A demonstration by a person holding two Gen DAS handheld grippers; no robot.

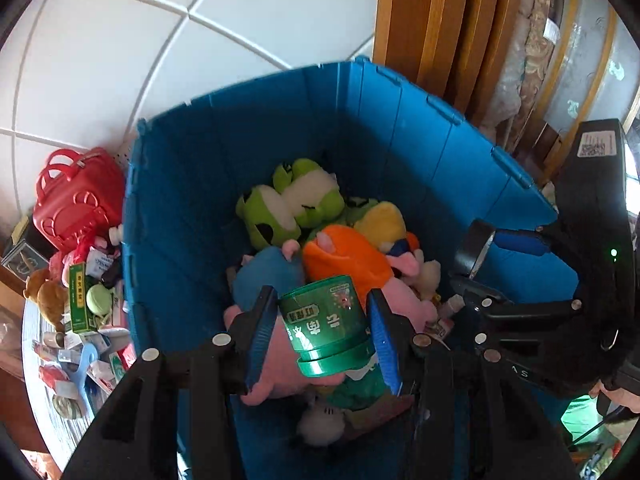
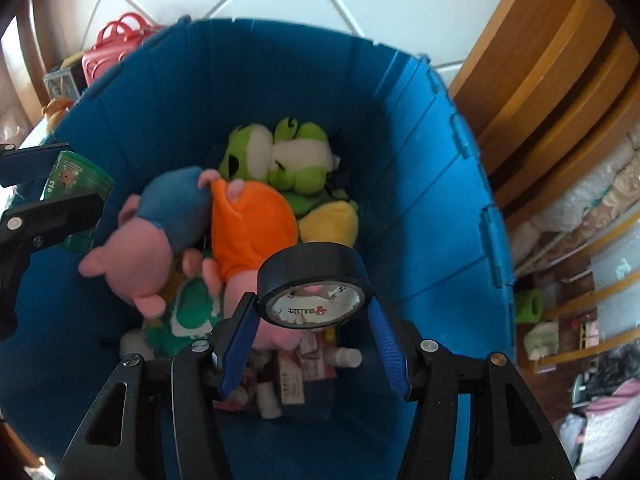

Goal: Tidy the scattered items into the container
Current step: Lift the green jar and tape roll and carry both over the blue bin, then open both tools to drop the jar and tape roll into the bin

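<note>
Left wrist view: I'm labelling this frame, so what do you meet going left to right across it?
Red bag → blue container's left wall → green canister in the left gripper → right gripper.

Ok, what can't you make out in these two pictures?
- Bin floor: both views, buried under plush toys.
- Green tub label: left view, upside down, too blurred to read.
- Boxes in the bin: right view, partly behind the tape roll and right gripper.
- Clutter outside the bin: left view, small and cut off by the bin wall.
</note>
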